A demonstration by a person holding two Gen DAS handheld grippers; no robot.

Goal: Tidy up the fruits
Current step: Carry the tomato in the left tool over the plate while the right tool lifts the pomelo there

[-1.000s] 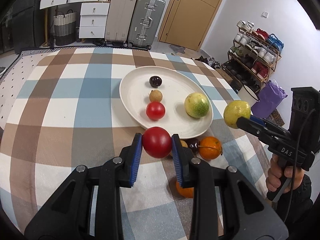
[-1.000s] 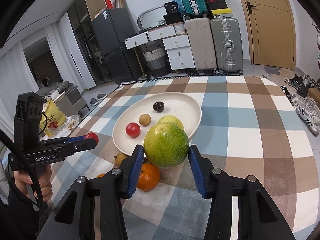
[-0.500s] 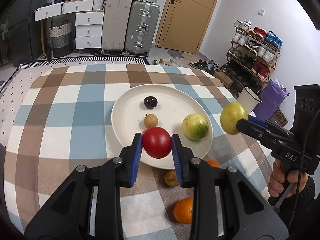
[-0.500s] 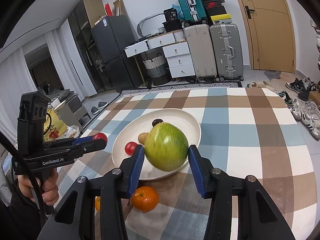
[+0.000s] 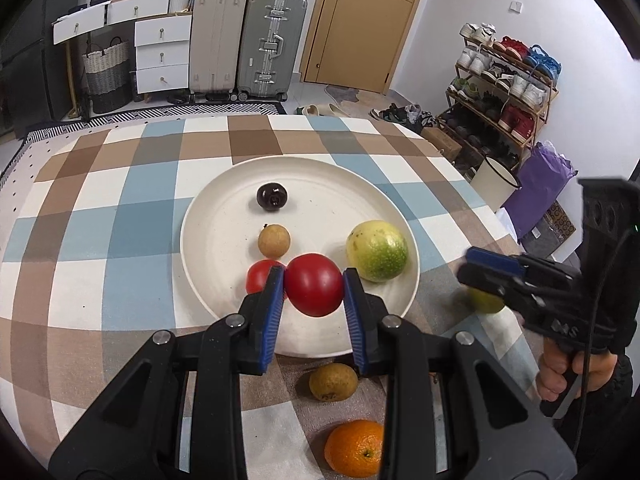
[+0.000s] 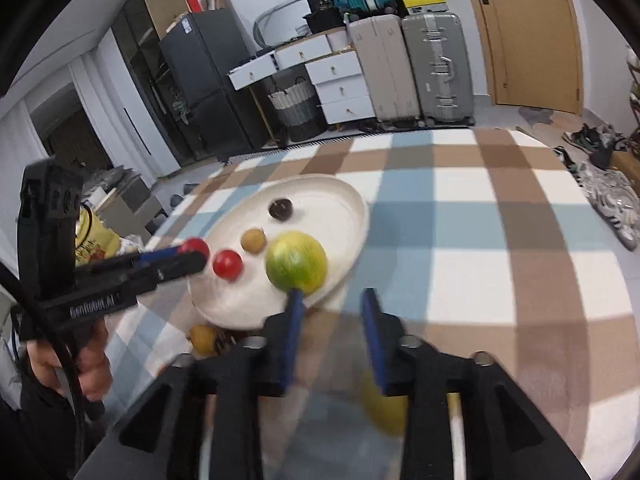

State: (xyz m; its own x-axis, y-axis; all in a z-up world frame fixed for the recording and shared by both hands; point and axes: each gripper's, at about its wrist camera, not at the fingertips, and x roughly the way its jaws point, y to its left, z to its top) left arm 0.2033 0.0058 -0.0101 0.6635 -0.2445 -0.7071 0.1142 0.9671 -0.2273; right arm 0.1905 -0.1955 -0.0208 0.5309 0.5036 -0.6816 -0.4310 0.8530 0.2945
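Observation:
My left gripper (image 5: pixel 314 286) is shut on a red tomato (image 5: pixel 314 285), held above the near part of the white plate (image 5: pixel 360 184). On the plate lie a dark plum (image 5: pixel 272 196), a small brown fruit (image 5: pixel 273 241), another red tomato (image 5: pixel 258 277) and a yellow-green fruit (image 5: pixel 377 251). My right gripper (image 6: pixel 330 316) is open and holds nothing. A blurred yellow-green fruit (image 6: pixel 382 408) shows below its right finger; in the left wrist view it (image 5: pixel 484 302) sits under that gripper (image 5: pixel 472 264), right of the plate.
On the checked tablecloth (image 5: pixel 100 220) near me lie a brownish-yellow fruit (image 5: pixel 333 381) and an orange (image 5: pixel 354 448). The table's right edge is close; a shoe rack (image 5: pixel 504 88) and suitcases (image 5: pixel 272 44) stand beyond it.
My right gripper has opened and the yellow-green fruit it held has dropped out beside the plate. My left gripper has moved forward with the tomato over the plate.

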